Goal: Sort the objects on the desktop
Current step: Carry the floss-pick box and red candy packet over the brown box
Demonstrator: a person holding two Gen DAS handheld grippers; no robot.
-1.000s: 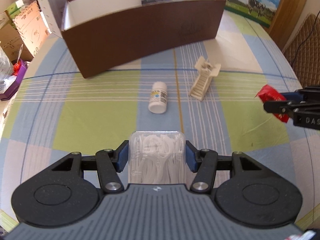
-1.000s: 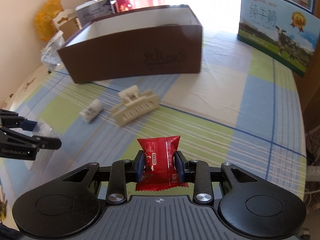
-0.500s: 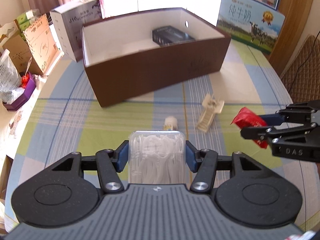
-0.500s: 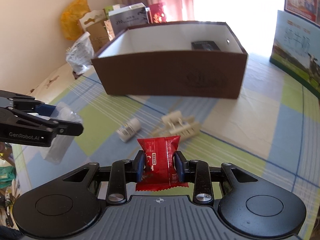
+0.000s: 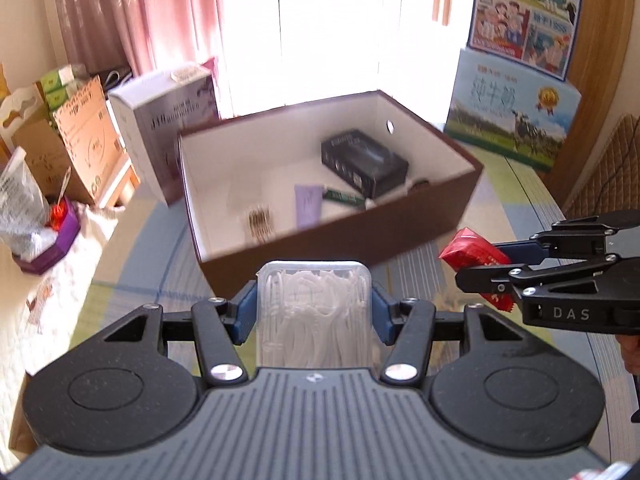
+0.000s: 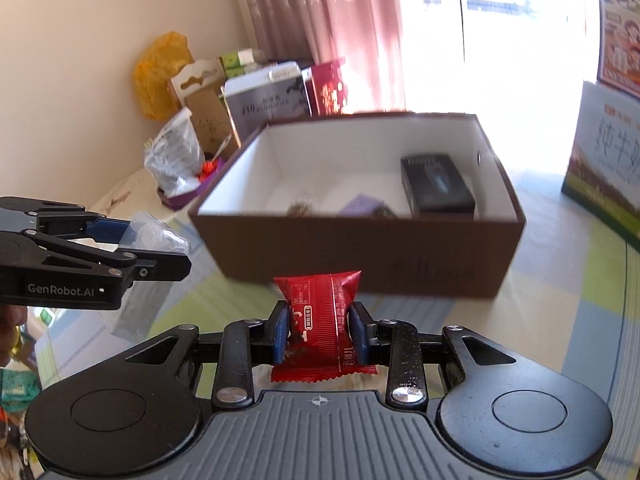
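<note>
Both hands are carrying loads toward the brown box point(image 5: 420, 216), so the step in hand looks like the drop-off. The left gripper point(image 5: 314, 312) has its jaws closed onto the sides of a clear plastic case of white floss picks point(image 5: 314, 312), held in the air just short of the box's near wall. The right gripper point(image 6: 320, 334) has its jaws pinched on a red snack packet point(image 6: 320, 320), which in the left wrist view hangs at about 3 o'clock, level with the box's near right corner. To do this well, I would lift each load clear of the rim before going forward, since both seem low against the near wall, and let one hand go in first so the grippers do not crowd each other over the opening. Release should come only once the load is well inside, over a bare patch of the white floor; the left half of the box looks freest. The box, open at the top, stands on the checked counter point(image 6: 580, 280) at 12 o'clock and already holds a black carton point(image 5: 364, 162) toward the far right, a lilac tube point(image 5: 308, 204) and a green item point(image 5: 344, 197) near the middle, and a small brownish object point(image 5: 259, 220), too blurred to name, by the near wall.
</note>
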